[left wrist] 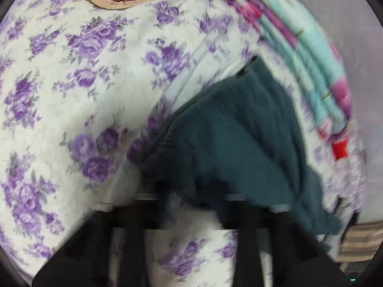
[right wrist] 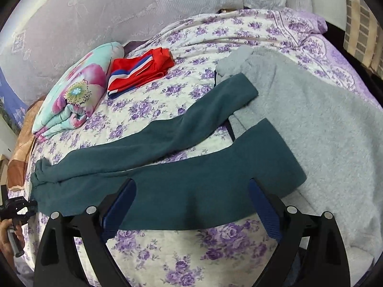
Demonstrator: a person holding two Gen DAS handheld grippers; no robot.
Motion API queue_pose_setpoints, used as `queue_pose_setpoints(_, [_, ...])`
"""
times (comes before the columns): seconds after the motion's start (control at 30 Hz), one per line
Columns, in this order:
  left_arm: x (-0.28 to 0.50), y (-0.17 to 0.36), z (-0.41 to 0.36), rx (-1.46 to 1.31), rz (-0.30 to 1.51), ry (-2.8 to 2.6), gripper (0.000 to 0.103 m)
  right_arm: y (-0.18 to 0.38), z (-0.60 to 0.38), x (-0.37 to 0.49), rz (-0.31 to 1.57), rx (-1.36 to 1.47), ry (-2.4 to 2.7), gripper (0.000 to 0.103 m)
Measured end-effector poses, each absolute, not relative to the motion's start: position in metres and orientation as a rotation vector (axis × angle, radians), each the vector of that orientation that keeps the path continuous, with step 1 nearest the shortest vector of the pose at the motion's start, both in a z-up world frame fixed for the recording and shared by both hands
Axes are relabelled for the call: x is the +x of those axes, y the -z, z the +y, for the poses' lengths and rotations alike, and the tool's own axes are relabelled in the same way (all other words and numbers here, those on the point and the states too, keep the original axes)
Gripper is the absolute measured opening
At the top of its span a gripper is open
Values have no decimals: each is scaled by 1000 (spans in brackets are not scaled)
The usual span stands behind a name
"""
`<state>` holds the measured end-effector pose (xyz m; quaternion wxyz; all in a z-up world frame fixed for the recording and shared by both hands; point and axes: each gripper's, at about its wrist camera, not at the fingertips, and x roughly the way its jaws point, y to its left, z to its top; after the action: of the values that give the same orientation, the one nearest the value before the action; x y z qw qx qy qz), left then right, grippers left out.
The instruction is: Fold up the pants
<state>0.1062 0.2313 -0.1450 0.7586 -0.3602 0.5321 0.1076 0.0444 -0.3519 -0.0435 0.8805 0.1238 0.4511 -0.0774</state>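
Note:
Dark teal pants (right wrist: 167,181) lie spread on the floral bed sheet (right wrist: 167,258), both legs running up to the right, the waist at the left. My right gripper (right wrist: 191,191) is open, its blue pads either side of the near leg, close above it. In the blurred left wrist view, the waist end of the pants (left wrist: 227,143) is bunched at my left gripper (left wrist: 191,198), which looks shut on the fabric. The left gripper also shows at the left edge of the right wrist view (right wrist: 16,209).
A grey fleece blanket (right wrist: 323,131) lies at the right, under the leg ends. A folded red garment (right wrist: 141,71) and a folded floral quilt (right wrist: 71,95) sit at the far left. A padded headboard (right wrist: 119,12) lies beyond.

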Motion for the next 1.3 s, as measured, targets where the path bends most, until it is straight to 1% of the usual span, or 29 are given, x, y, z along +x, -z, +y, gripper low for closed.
queue_pose_setpoints(0.07, [104,139,233,-823,1146,-227,6,46,-349,48,953,262,151,95])
queue_pose_setpoints(0.2, [98,115,220,-767,1099,-174,8,50,-342,55,970,258,134,95])
queue_pose_setpoints(0.27, [101,116,221,-780,1105,-172,9,52,-338,58,984,262,125,95])
queue_pose_setpoints(0.4, [96,113,231,-783,1086,-226,6,53,-331,62,1010,266,101,95])
queue_pose_setpoints(0.5, [88,75,232,-717,1035,-262,5,46,-330,60,1004,226,106,95])
queue_pose_setpoints(0.53, [81,50,231,-666,1011,-274,5,45,-330,60,1005,208,110,95])
queue_pose_setpoints(0.6, [69,21,234,-604,976,-310,5,49,-331,61,1023,191,115,97])
queue_pose_setpoints(0.67, [64,12,244,-565,979,-348,5,61,-329,65,1073,173,113,97])
queue_pose_setpoints(0.73, [64,23,254,-524,1019,-398,7,79,-326,71,1124,135,115,97])
queue_pose_setpoints(0.8, [71,46,256,-437,1094,-431,20,103,-323,74,1173,77,130,97])
queue_pose_setpoints(0.83, [74,68,258,-357,1161,-498,24,123,-325,78,1238,6,178,97])
queue_pose_setpoints(0.9, [67,89,270,-330,1234,-600,22,139,-331,78,1284,-16,200,97])
queue_pose_setpoints(0.93, [58,88,278,-363,1205,-637,22,137,-337,76,1277,26,188,97])
queue_pose_setpoints(0.97, [51,83,282,-389,1166,-657,25,131,-341,75,1265,51,192,97])
queue_pose_setpoints(1.0, [44,77,286,-406,1133,-667,40,119,-346,74,1233,84,187,97])
queue_pose_setpoints(1.03, [40,70,287,-411,1110,-664,49,107,-350,73,1195,117,169,97])
queue_pose_setpoints(1.07, [38,65,286,-404,1097,-648,61,97,-355,74,1155,151,154,97])
queue_pose_setpoints(1.1, [39,60,281,-393,1084,-621,64,89,-359,76,1122,176,148,97])
queue_pose_setpoints(1.13, [44,54,273,-371,1068,-562,65,79,-364,81,1081,202,149,97])
queue_pose_setpoints(1.3, [81,47,230,-254,1048,-393,82,69,-396,132,1011,208,219,97])
